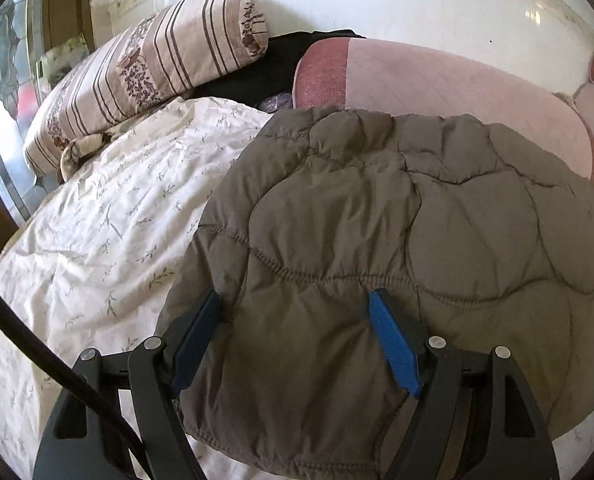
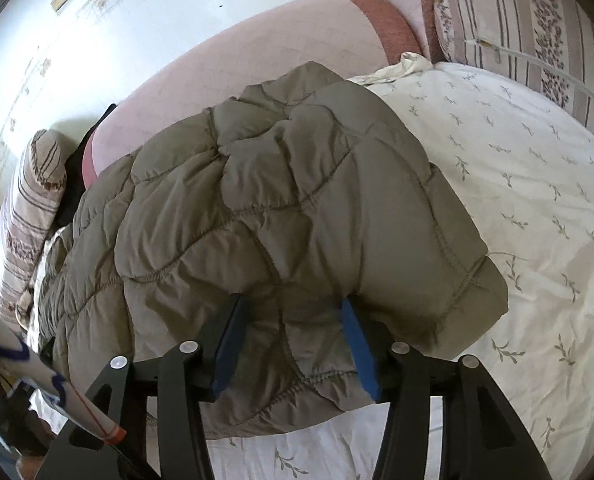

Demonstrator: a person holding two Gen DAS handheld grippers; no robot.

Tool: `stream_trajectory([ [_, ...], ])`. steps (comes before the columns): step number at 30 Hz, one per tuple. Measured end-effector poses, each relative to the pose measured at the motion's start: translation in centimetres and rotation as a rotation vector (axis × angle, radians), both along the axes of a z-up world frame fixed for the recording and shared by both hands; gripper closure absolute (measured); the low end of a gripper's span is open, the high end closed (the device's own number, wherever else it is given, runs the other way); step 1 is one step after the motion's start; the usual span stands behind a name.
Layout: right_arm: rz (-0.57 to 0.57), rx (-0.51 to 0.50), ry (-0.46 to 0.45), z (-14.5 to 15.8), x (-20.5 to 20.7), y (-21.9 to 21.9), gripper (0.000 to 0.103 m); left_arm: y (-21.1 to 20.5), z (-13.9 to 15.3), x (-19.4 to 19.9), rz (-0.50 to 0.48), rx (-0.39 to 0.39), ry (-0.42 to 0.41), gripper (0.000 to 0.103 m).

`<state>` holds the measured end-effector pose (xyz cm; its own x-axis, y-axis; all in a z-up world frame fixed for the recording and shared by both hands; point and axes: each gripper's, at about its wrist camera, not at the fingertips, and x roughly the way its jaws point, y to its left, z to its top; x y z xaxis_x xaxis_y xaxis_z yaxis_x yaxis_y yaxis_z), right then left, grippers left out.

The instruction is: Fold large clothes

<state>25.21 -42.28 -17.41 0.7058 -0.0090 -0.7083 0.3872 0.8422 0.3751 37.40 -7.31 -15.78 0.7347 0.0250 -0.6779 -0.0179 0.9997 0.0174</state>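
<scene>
Blue-padded fingers of our left gripper (image 1: 297,340) stand apart, straddling the near hem of the quilted jacket (image 1: 397,240), with the puffy cloth bulging up between them; we cannot tell whether the pads press it or merely flank it. Our right gripper (image 2: 293,344) shows a narrower gap, its jaws bunching a fold of the same jacket's near edge, so we judge it clamped on the cloth, though the contact itself is hidden under the padding.

We see the jacket lying on the bed (image 1: 97,220), on a white sheet printed with small sprigs, already doubled into a thick bundle. It reaches away from both grippers toward the pink headboard (image 1: 437,92), its far edge lying just beside the headboard. Both grippers sit at the near edge, neither clearly closer, so we judge any next fold would carry this hem forward, away from us.

A striped pillow (image 1: 145,76) rests well apart to the left, beside something dark (image 1: 257,72) we cannot identify. Sleeves, collar and zip are tucked out of sight, and the jacket's right side runs out of the left view. A white tube-like object (image 2: 37,376) with blue marks crosses the right view's corner; we cannot name it.
</scene>
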Motion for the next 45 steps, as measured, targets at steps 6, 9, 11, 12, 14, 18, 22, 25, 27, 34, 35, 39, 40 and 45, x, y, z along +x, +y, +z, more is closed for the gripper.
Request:
stream_trajectory([
  [6,-0.005,-0.022,-0.054,1.7,-0.7,0.4,0.047,0.6,1.2,-0.4,0.034,-0.010,-0.038,0.027],
  [9,-0.027,-0.028,-0.065,2.0,-0.9,-0.1,0.053,1.5,1.8,-0.6,0.068,-0.003,-0.060,0.027],
  [11,-0.028,0.006,-0.048,1.4,-0.6,-0.5,0.064,2.2,1.6,-0.3,0.087,-0.010,-0.043,0.027],
  [12,-0.034,0.020,-0.038,1.0,-0.5,-0.7,0.064,2.5,1.4,-0.1,0.091,-0.019,-0.023,0.027],
  [14,-0.040,0.062,-0.021,0.3,-0.3,-1.0,0.064,2.5,0.4,0.7,0.077,-0.013,0.044,0.027],
  [18,-0.029,0.101,-0.025,0.4,-0.5,-1.5,0.064,2.7,0.2,0.8,0.067,-0.032,0.071,0.026],
  [22,-0.087,0.147,-0.084,1.6,-2.5,-4.0,0.061,4.2,1.4,0.6,0.094,-0.071,0.049,0.026],
  [25,-0.136,0.168,-0.092,1.5,-3.6,-6.0,0.061,5.6,1.4,0.7,0.102,-0.100,0.066,0.026],
  [27,-0.135,0.227,-0.081,0.7,-3.8,-6.9,0.061,6.0,0.5,0.9,0.076,-0.121,0.117,0.026],
  [34,-0.111,0.253,-0.023,-0.7,-3.2,-6.7,0.061,6.6,-0.4,1.2,0.043,-0.152,0.179,0.022],
  [35,-0.114,0.253,-0.038,-0.2,-3.6,-6.8,0.061,6.7,-0.1,1.0,0.046,-0.158,0.167,0.022],
  [39,-0.167,0.211,-0.089,1.5,-5.6,-7.9,0.046,8.6,1.4,0.0,0.069,-0.204,0.129,0.022],
  [40,-0.184,0.192,-0.086,1.6,-5.9,-8.2,0.039,9.4,1.4,-0.1,0.086,-0.219,0.132,0.022],
  [45,-0.225,0.260,-0.055,0.2,-6.7,-9.8,0.036,13.0,-0.3,0.1,0.147,-0.327,0.221,0.022],
])
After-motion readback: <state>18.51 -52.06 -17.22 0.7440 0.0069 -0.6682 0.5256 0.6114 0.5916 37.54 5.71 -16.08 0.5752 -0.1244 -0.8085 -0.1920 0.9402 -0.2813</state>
